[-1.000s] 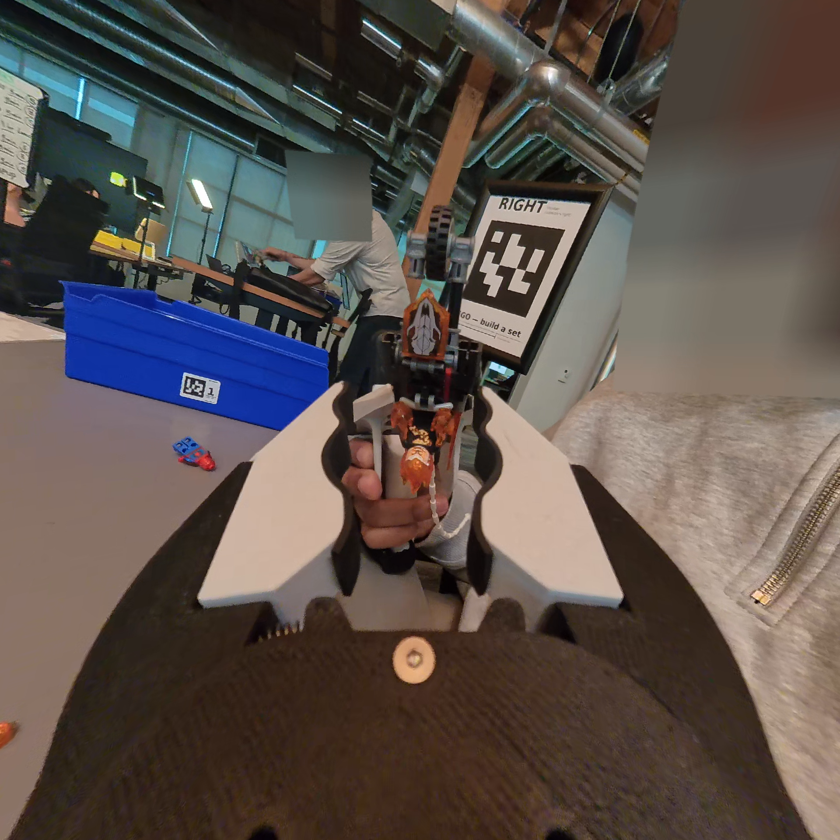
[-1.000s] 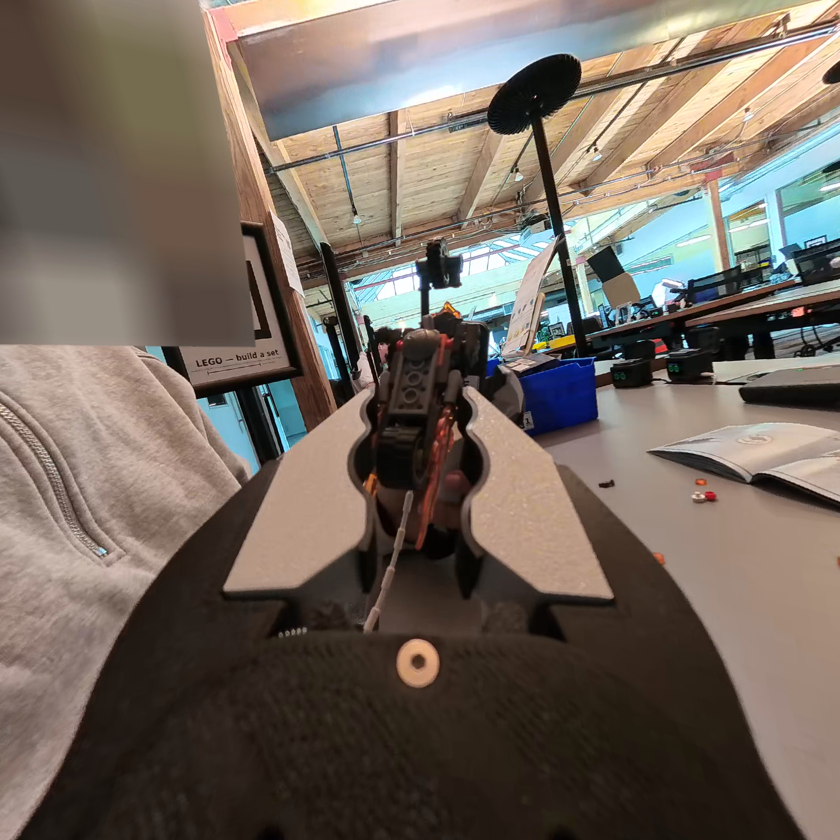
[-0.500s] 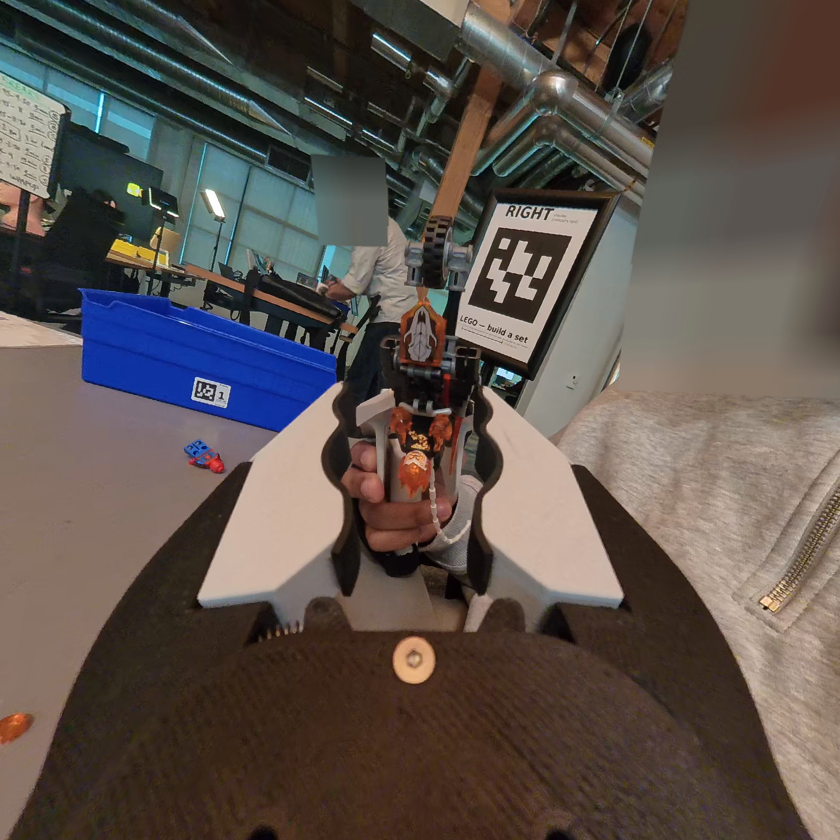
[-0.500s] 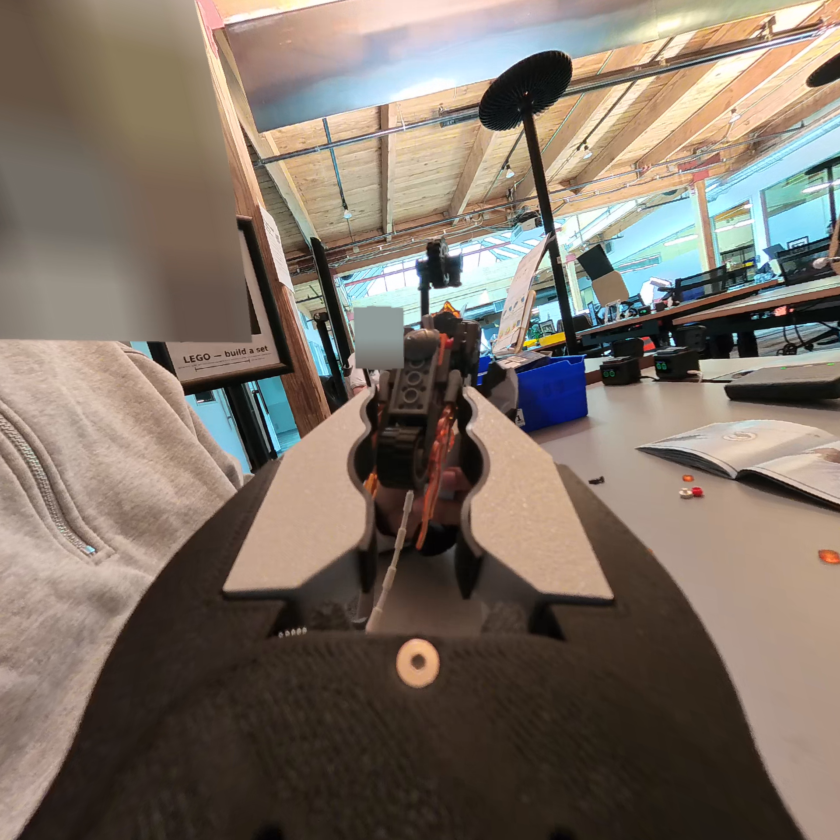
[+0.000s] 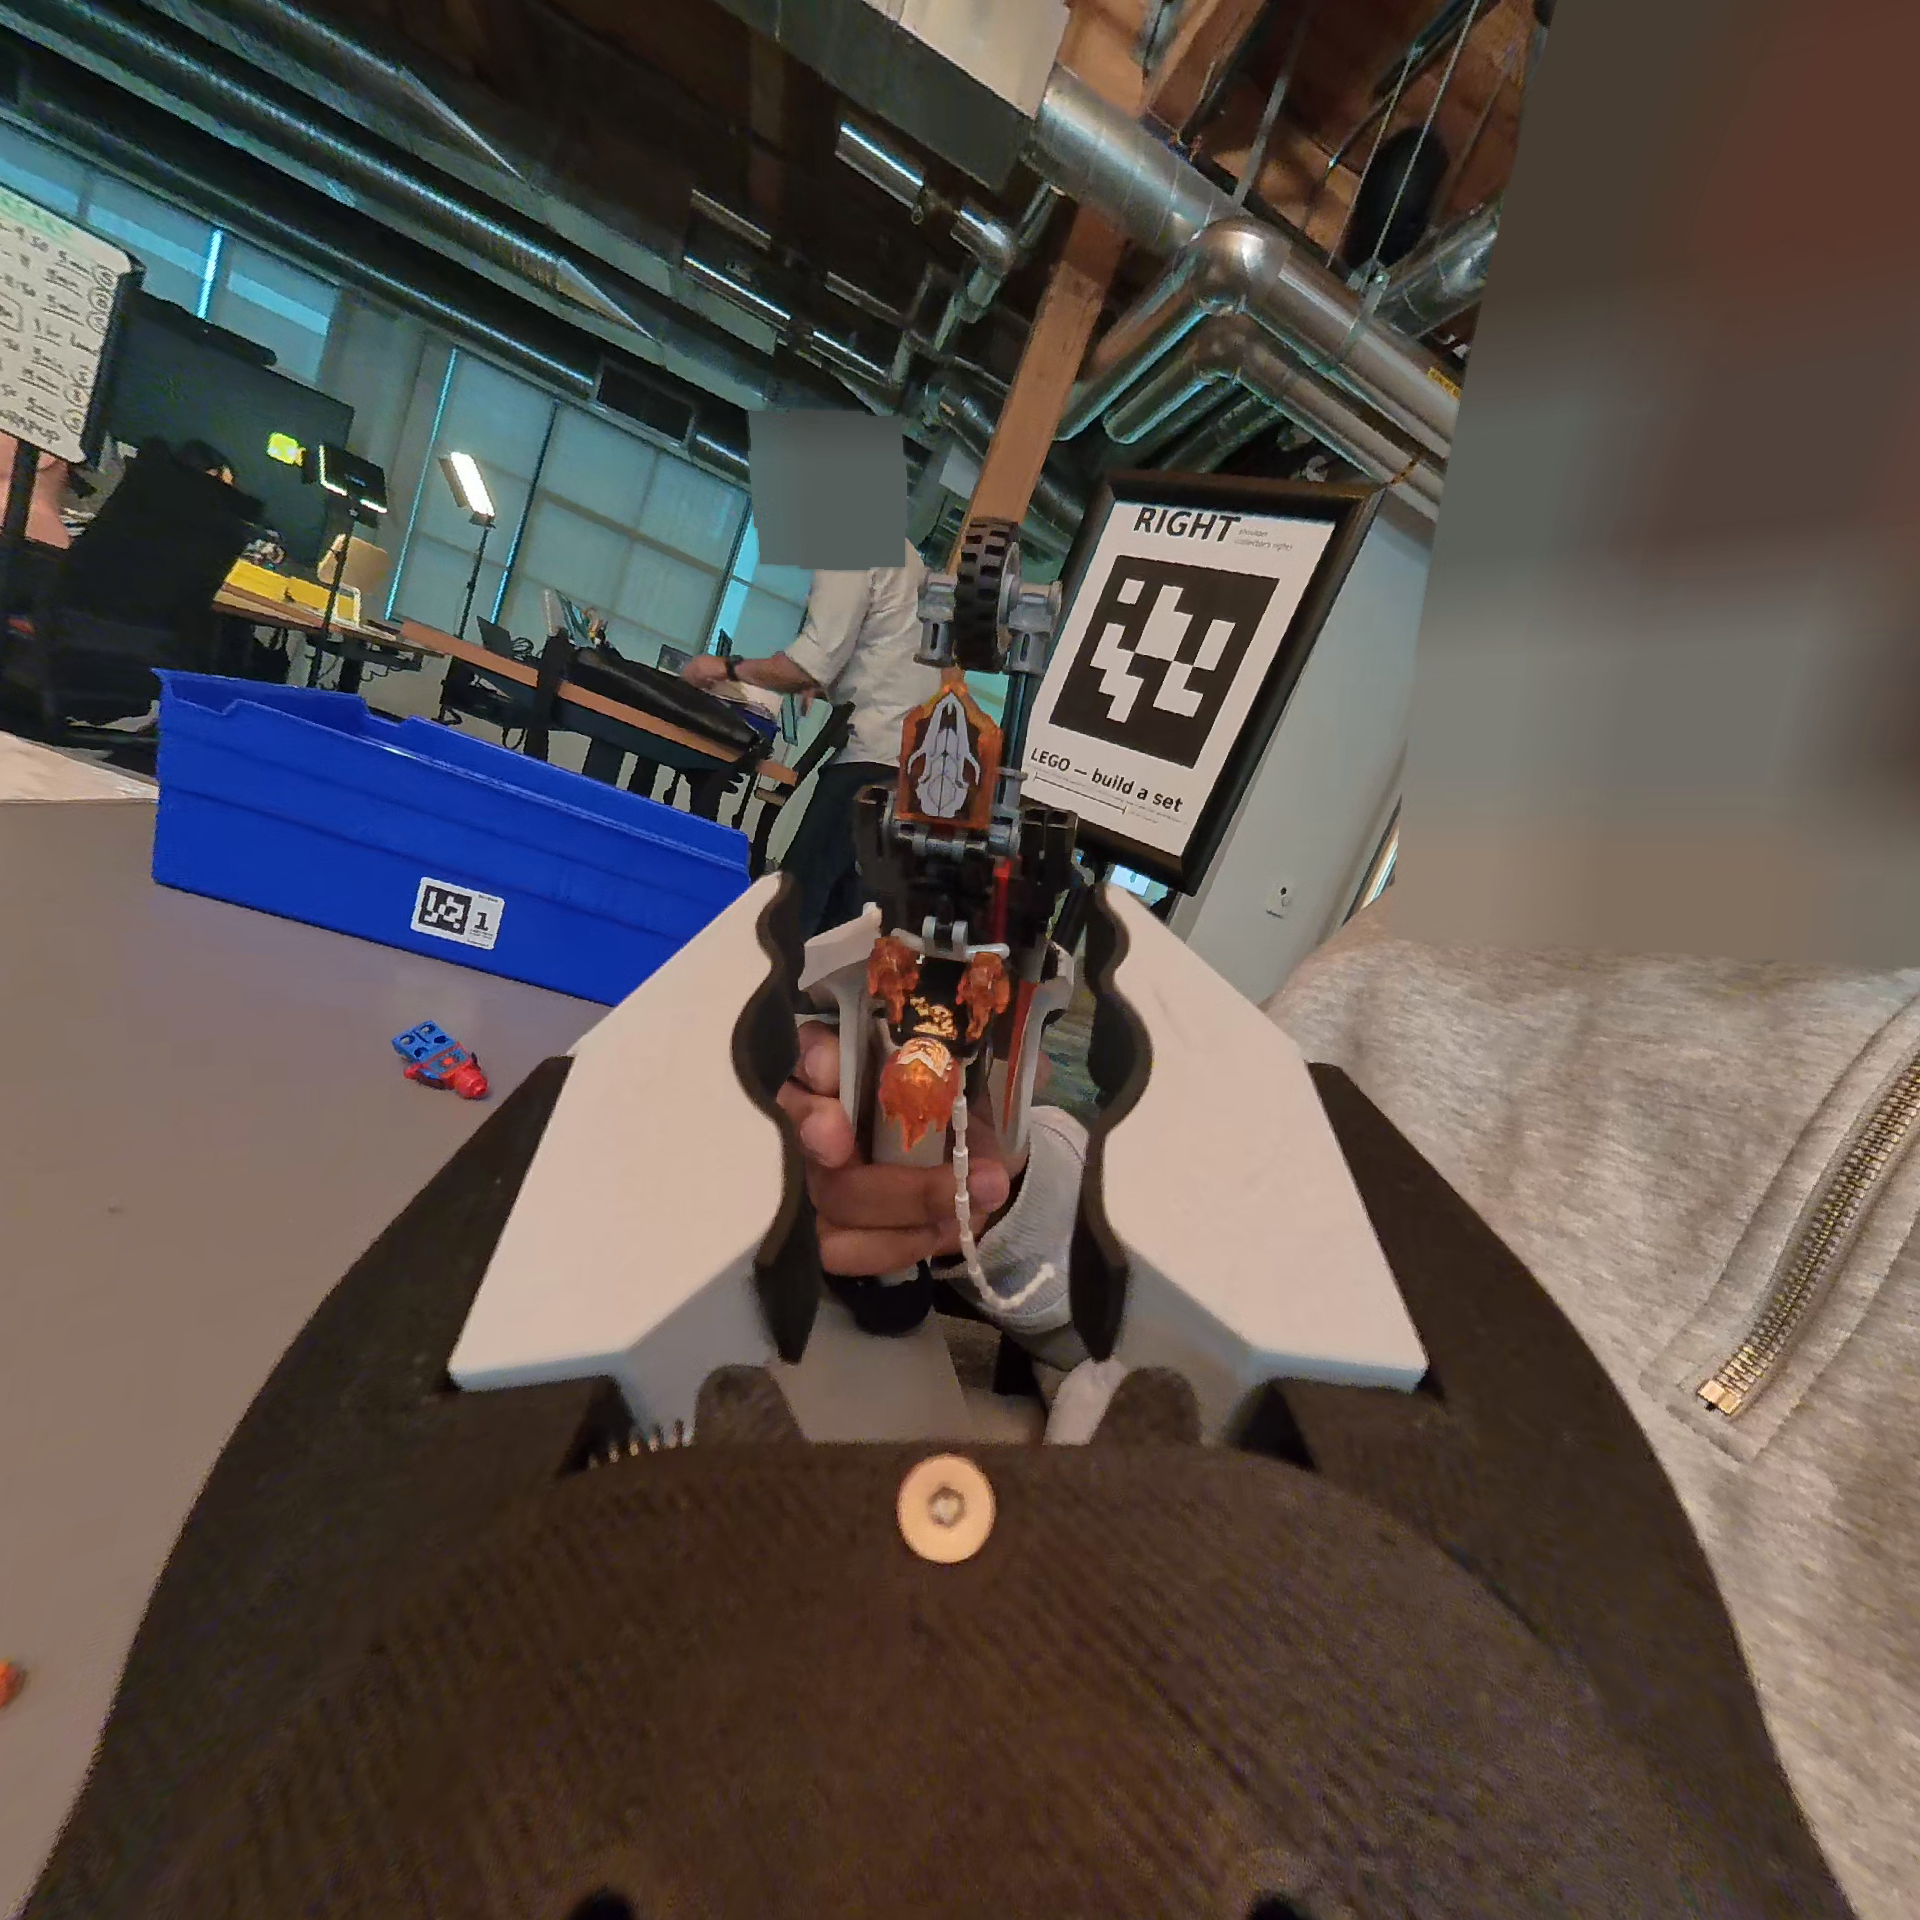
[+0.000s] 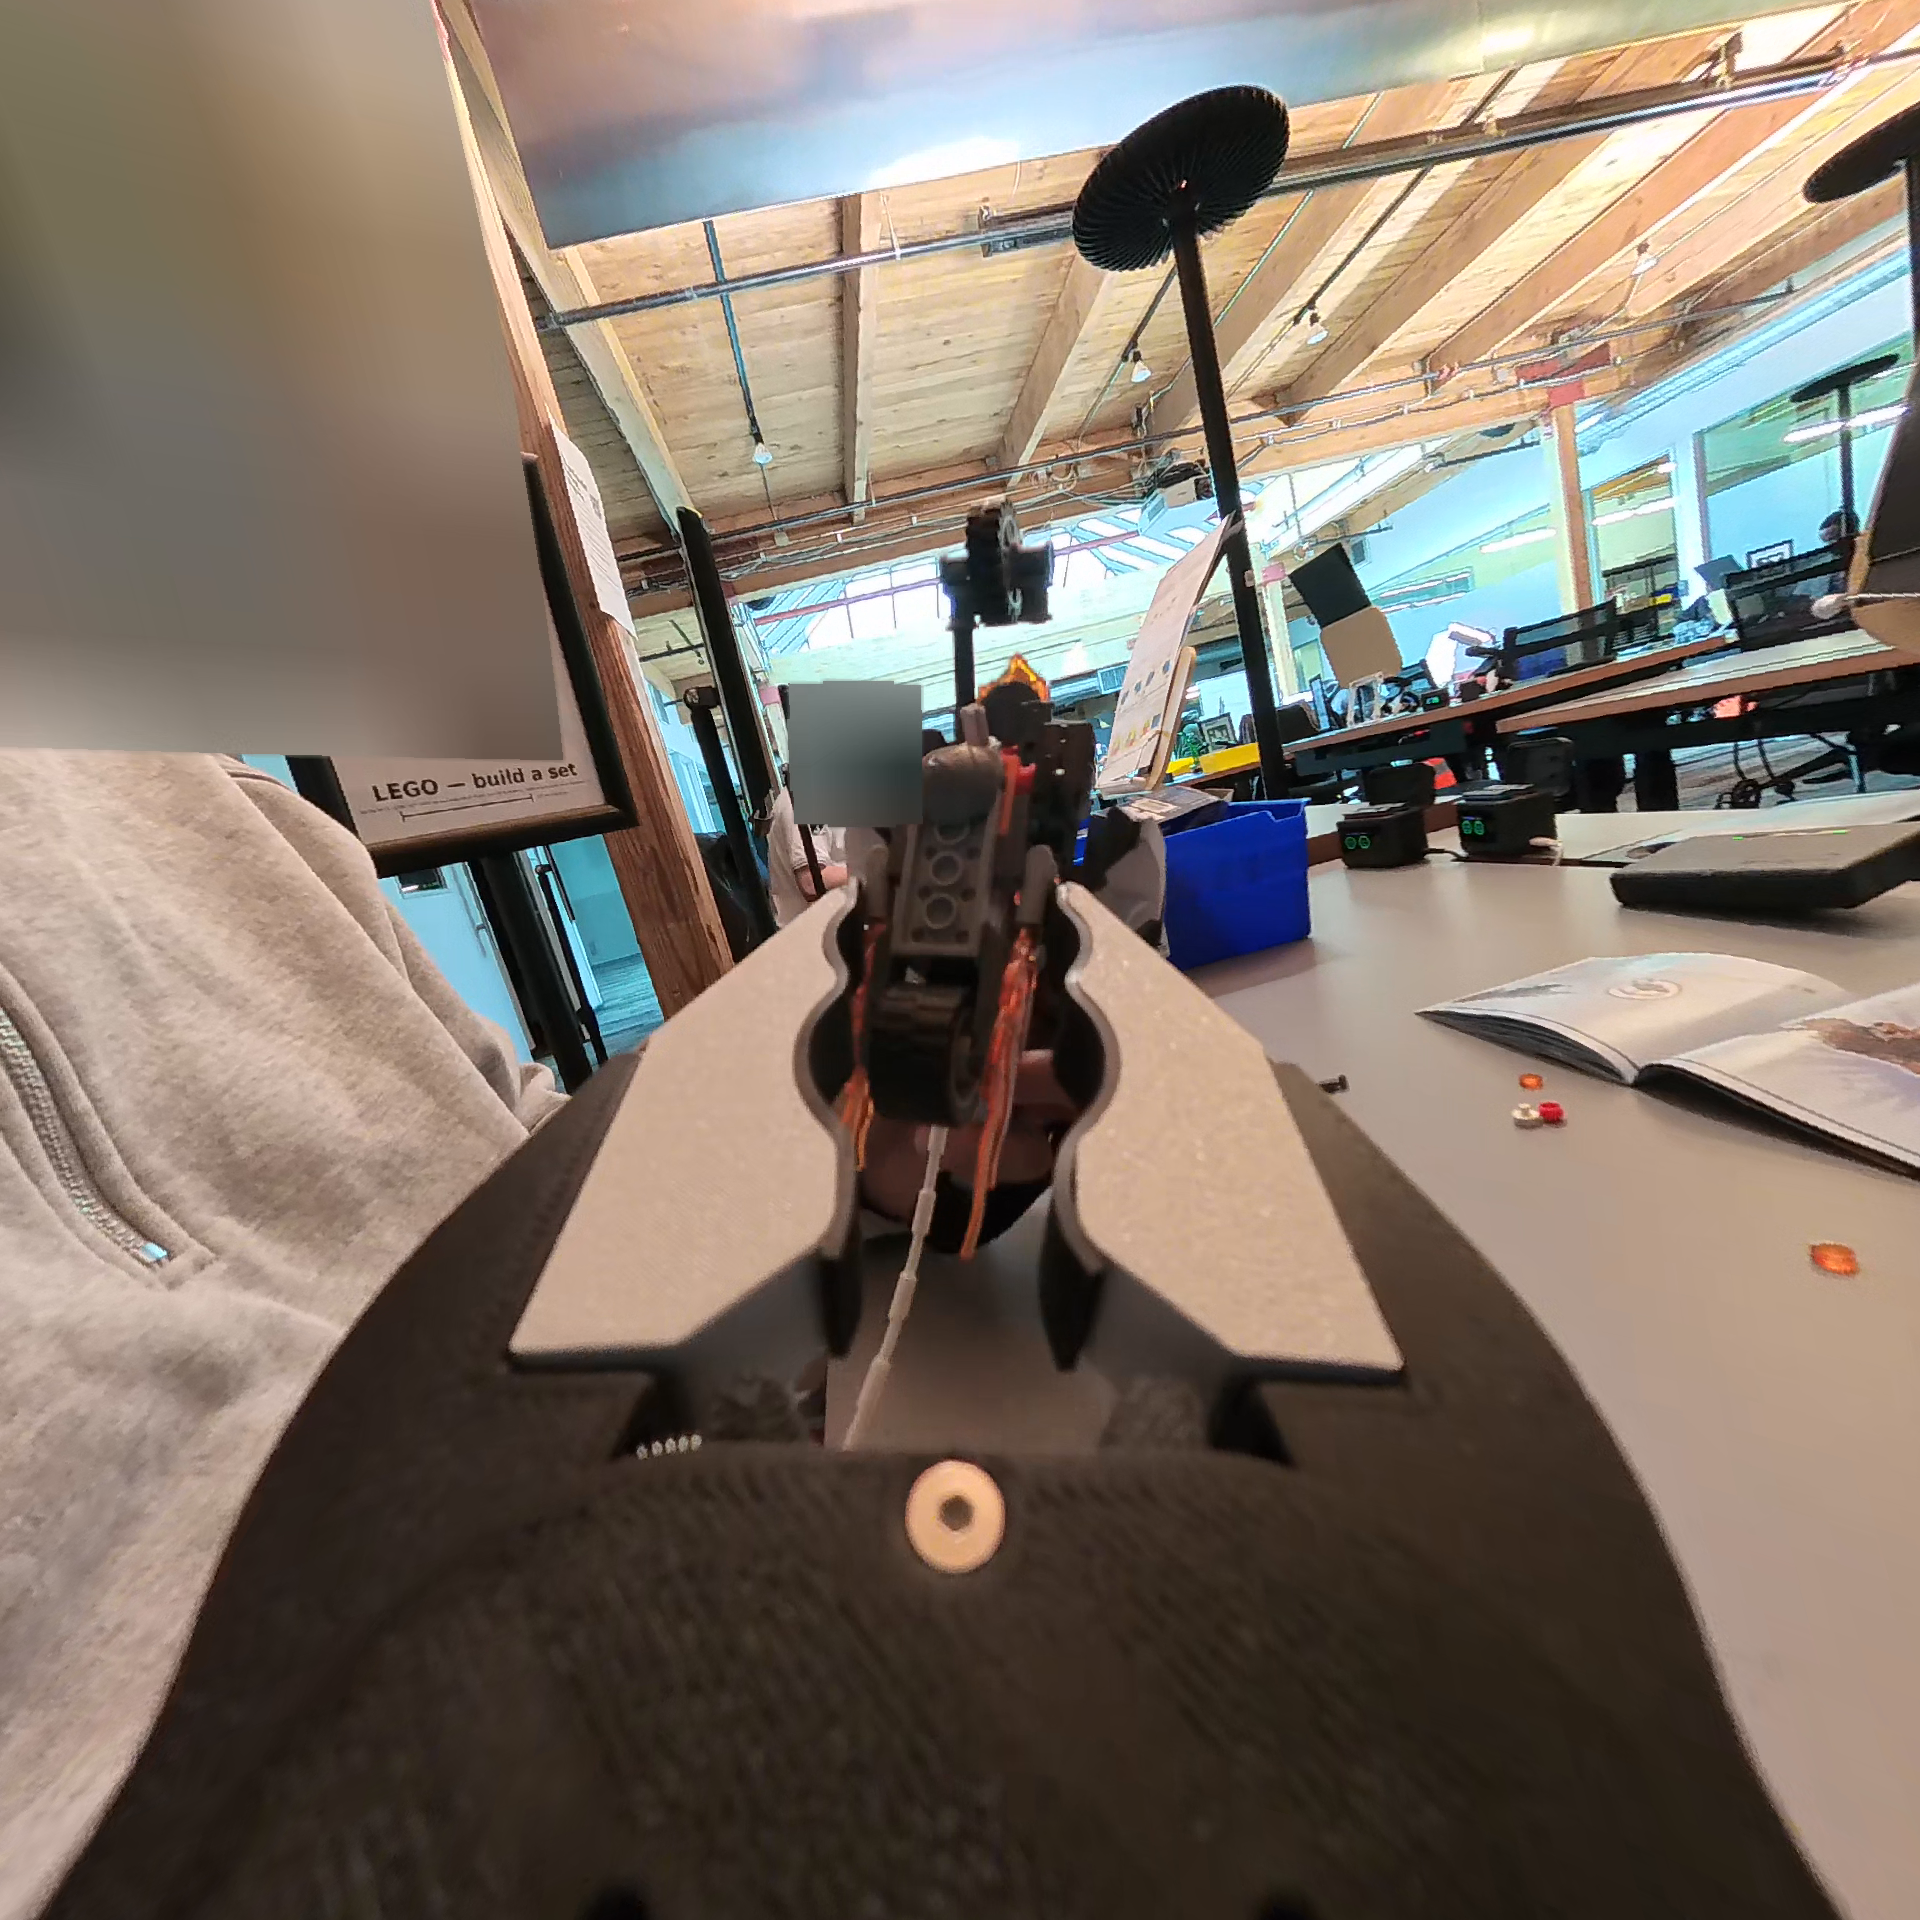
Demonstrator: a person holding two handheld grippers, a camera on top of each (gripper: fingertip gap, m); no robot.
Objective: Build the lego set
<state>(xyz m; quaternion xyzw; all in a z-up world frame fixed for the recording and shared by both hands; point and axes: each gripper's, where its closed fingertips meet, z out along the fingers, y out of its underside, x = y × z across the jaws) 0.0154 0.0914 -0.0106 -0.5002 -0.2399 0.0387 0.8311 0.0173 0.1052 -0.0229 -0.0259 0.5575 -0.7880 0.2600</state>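
Two tongs, one model. Both the left tongs [image 5: 940, 1049] and the right tongs [image 6: 956, 1039] are closed narrow on the same lego bike [image 5: 951, 935], gripping it from opposite sides, up off the tabletop [image 5: 208, 1091] near the person's chest. The bike stands on end: long axis vertical, one wheel [image 5: 982, 613] up on a thin fork. It's dead centre between both, neither nearer. I'd guess the next loose piece [image 6: 1834, 1257], on the right, needs the right tongs freed.
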